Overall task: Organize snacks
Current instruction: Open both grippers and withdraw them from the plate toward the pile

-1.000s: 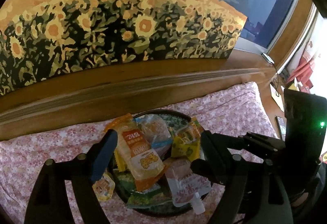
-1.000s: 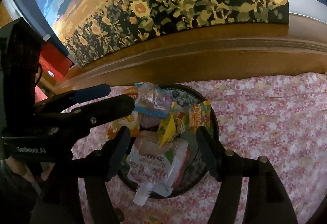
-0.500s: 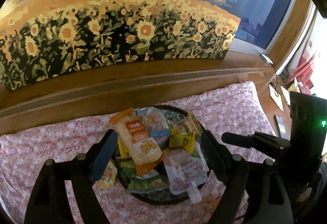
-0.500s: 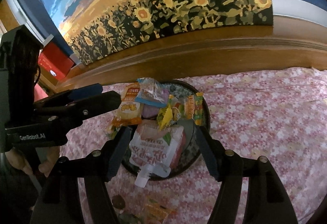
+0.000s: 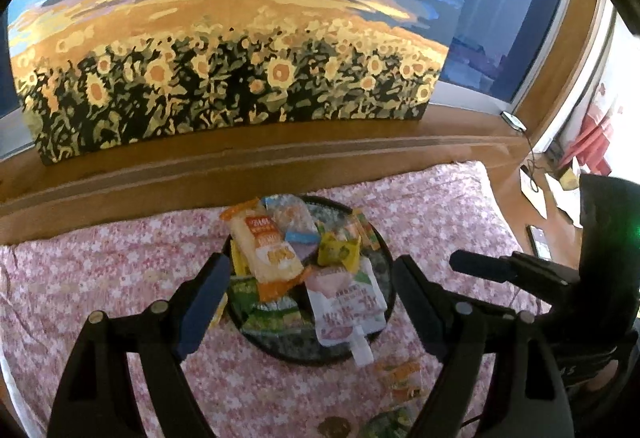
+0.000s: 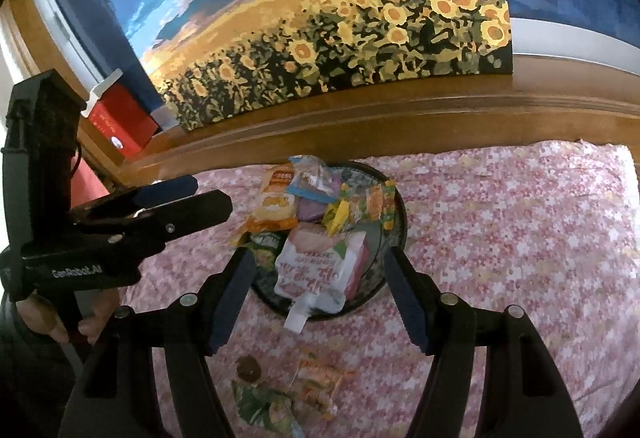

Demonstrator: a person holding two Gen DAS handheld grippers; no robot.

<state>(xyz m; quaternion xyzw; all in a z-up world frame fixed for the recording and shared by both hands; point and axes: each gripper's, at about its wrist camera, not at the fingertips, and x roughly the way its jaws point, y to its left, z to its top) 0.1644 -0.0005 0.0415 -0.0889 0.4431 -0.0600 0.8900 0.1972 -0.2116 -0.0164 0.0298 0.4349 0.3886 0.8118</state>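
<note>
A round dark tray point(image 5: 385, 262) point(image 6: 397, 214) on the pink flowered cloth holds several snack packs: an orange-and-white bag point(image 5: 266, 248) point(image 6: 276, 202), a white spouted pouch point(image 5: 352, 304) point(image 6: 316, 274), a yellow pack point(image 5: 338, 252) and green packs point(image 5: 266, 308). Loose snacks lie on the cloth in front of the tray: an orange pack point(image 6: 318, 382) point(image 5: 402, 378), a green pack point(image 6: 264, 404) and a brown round one point(image 6: 249, 368). My left gripper point(image 5: 310, 302) is open and empty, above the tray's near side. My right gripper point(image 6: 318, 296) is open and empty over the tray's front rim.
A sunflower painting point(image 5: 240, 78) leans on a wooden ledge point(image 5: 260, 162) behind the cloth. A red box point(image 6: 120, 122) stands at the ledge's left end. A small yellow pack point(image 5: 219, 312) lies just left of the tray. The cloth point(image 6: 520, 238) stretches to the right.
Both grippers have pulled back and up from the tray, so it looks smaller and the loose snacks in front of it have come into view. Both stay open.
</note>
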